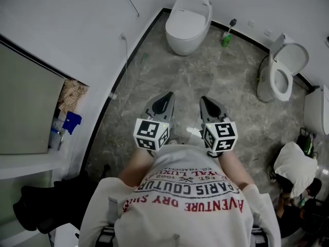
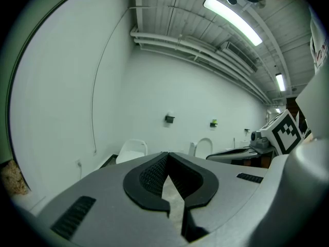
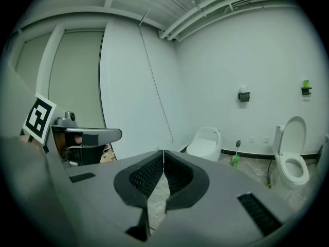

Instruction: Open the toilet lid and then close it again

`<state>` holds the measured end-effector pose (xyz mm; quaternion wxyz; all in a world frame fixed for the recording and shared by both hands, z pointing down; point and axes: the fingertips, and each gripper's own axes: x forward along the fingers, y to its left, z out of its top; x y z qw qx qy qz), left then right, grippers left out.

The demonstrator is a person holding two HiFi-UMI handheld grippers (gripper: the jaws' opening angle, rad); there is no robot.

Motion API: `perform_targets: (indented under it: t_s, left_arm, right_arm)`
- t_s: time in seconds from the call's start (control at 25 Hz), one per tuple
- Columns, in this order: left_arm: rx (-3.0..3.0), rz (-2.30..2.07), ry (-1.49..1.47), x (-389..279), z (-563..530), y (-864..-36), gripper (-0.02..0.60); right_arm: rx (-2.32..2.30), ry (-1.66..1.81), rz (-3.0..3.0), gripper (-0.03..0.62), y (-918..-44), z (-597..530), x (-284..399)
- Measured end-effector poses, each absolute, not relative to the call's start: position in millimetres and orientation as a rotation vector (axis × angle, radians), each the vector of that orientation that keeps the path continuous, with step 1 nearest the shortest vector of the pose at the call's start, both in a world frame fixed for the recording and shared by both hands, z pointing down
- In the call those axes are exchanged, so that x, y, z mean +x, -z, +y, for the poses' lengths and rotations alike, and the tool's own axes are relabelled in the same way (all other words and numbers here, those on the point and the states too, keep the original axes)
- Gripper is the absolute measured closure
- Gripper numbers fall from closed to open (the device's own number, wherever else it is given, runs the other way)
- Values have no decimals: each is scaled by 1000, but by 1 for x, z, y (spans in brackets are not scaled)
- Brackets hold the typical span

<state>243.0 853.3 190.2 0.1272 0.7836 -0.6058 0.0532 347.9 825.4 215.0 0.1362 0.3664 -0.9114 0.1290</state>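
Our grey left gripper (image 1: 165, 98) and right gripper (image 1: 206, 103) hang empty, jaws together; we should approach the white closed-lid toilet (image 1: 187, 22) squarely.

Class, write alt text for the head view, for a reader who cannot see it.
From above, a person holds the left gripper and the right gripper, both shut, side by side over a grey stone floor. Ahead stand a closed toilet and, further right, an open toilet with its lid up.
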Motion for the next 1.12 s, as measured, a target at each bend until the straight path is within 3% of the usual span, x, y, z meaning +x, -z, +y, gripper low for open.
perform_targets:
  t_s: [0.56,1.12]
  left_arm:
    - [2155,-1819,-174,152,838,-220,574]
    - [2019,-1991,-145,108,661,-212,574]
  right_arm:
    - [1002,-291,-2603,579,-234,785,273]
    - [839,-295,-2710,579,-232,579,221]
